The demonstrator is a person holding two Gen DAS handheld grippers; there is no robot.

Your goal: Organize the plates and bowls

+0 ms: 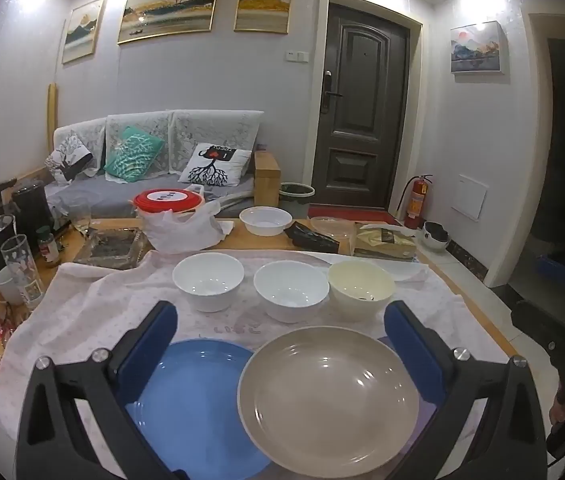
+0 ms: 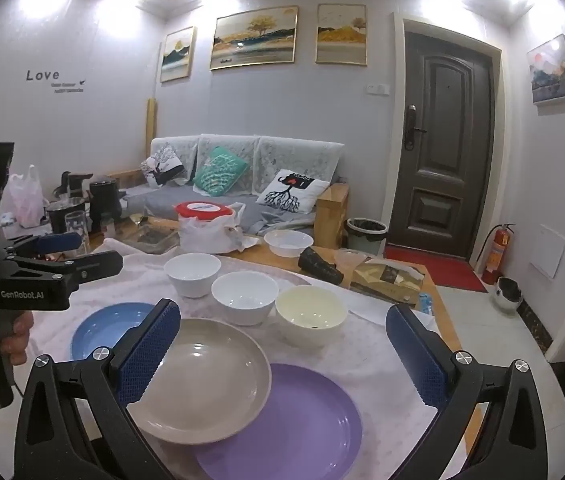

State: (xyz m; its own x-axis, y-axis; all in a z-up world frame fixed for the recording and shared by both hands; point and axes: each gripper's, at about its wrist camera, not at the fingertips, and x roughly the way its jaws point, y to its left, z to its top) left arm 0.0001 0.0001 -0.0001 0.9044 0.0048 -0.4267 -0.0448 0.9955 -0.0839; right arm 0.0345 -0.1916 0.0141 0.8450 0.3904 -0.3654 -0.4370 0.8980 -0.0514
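Note:
On the pink-dotted cloth (image 2: 362, 356) three plates lie in a row: blue plate (image 1: 194, 404), beige plate (image 1: 328, 400) in the middle with its rim over both neighbours, and purple plate (image 2: 294, 424). Behind them stand two white bowls (image 1: 208, 280) (image 1: 290, 290) and a cream bowl (image 1: 362, 290). My left gripper (image 1: 280, 320) hovers open above the blue and beige plates and holds nothing. Over the beige and purple plates my right gripper (image 2: 282, 318) is open and empty too. The right wrist view also shows the left gripper (image 2: 90, 252) in a hand (image 2: 10, 336).
Past the cloth the wooden table carries a red-lidded container (image 1: 168, 202) in a plastic bag, a white plastic bowl (image 1: 264, 220), a glass tray (image 1: 108, 246), a box (image 1: 386, 240), and at the left a tumbler (image 1: 22, 268), mug and kettle. The table's edge (image 1: 482, 320) runs along the right.

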